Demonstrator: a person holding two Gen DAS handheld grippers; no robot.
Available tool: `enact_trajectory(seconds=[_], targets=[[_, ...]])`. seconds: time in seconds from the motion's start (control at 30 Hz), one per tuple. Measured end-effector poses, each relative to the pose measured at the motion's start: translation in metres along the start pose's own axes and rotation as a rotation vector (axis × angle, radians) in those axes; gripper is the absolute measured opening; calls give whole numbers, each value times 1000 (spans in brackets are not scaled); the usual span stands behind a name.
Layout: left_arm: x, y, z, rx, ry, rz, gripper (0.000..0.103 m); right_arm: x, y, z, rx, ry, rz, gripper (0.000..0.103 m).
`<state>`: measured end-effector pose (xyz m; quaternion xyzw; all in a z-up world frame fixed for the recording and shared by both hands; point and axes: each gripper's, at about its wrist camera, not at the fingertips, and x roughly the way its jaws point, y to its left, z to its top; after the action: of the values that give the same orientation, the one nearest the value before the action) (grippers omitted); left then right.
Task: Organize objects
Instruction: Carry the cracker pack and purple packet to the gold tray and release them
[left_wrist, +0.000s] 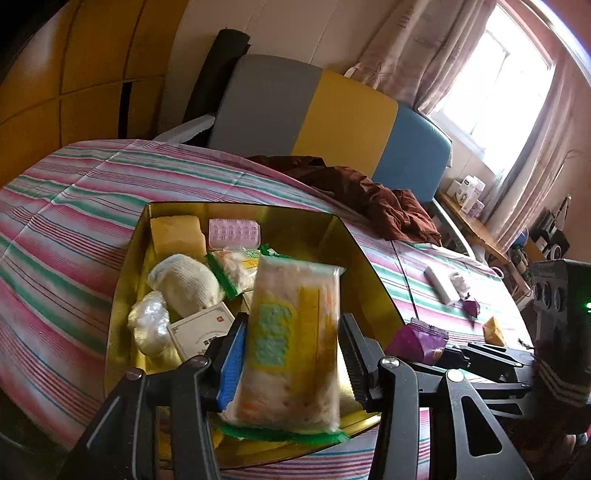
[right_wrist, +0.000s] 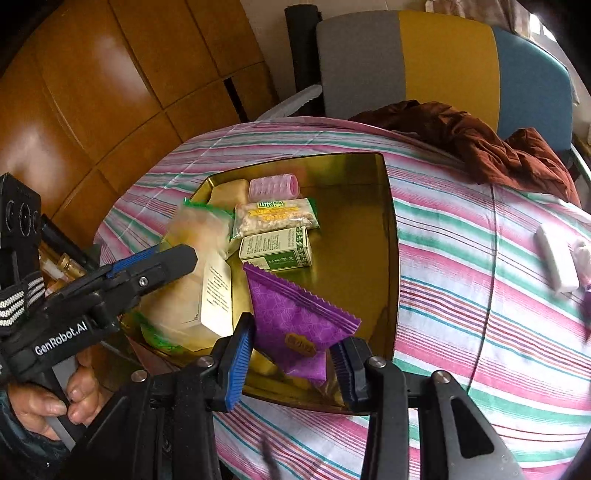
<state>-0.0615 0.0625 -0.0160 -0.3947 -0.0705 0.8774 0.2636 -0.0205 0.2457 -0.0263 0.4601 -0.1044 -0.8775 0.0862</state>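
**Two packets held over a gold tin on a striped bedspread**

Left wrist view: the left gripper (left_wrist: 291, 354) has its fingers closed narrow on a clear snack packet (left_wrist: 291, 343) with green sealed ends, upright and blurred, over the near part of the gold tin (left_wrist: 369, 258). Inside the tin, toward its far left corner, lie a yellow sponge block (left_wrist: 177, 232) and a pink hair roller (left_wrist: 233, 232); nearer are a rolled white cloth (left_wrist: 184, 284), a crumpled plastic wad (left_wrist: 149, 325), a white box (left_wrist: 201, 328) and a second snack packet (left_wrist: 234, 269). The tin sits on a bed (left_wrist: 74, 206) covered in pink, green and white stripes. A brown garment (left_wrist: 369, 195) is heaped at the bed's far edge against a grey, yellow and blue headboard (left_wrist: 332, 122). At the bed's right edge lie a white bar (left_wrist: 441, 284) and a small yellow piece (left_wrist: 494, 330). Curtains (left_wrist: 417, 51) frame a bright window (left_wrist: 491, 81); wooden panels (left_wrist: 85, 74) fill the left.

Right wrist view: the right gripper (right_wrist: 295, 354) clasps a purple sachet (right_wrist: 295, 317) between narrowed fingers, above the tin's near right part. A green-and-white carton (right_wrist: 277, 247) lies mid-tin. A hand (right_wrist: 48, 402) grips the left tool's handle at lower left.
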Motion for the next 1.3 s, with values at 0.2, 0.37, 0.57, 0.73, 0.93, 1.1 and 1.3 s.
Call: enact_trajectory(seconds=[0.2,0.37,0.57,0.73,0.93,1.1,1.3], targets=[[2,2,-3,1,3,6,48,3,0,-1,9,5,1,41],[3,6,-5,6,-1,35,48,6,-2,-2,28,4,-19,42],[2,8,-9,16,-3,66,48,8,-4,-5,43,10,-20,42],[-2,5,-10,51,-22,95,51,7,-4,-7,65,11,-19,48],[-6,-2,-12,87,-42,119,57,3,-2,-7,65,1,-42,48],[-10,-5,-12,107,-55,144,59,-1,-1,-8,58,-8,-58,49],[-14,-12,-13,145,-69,160,61,-6,-2,-8,62,-18,-65,49]])
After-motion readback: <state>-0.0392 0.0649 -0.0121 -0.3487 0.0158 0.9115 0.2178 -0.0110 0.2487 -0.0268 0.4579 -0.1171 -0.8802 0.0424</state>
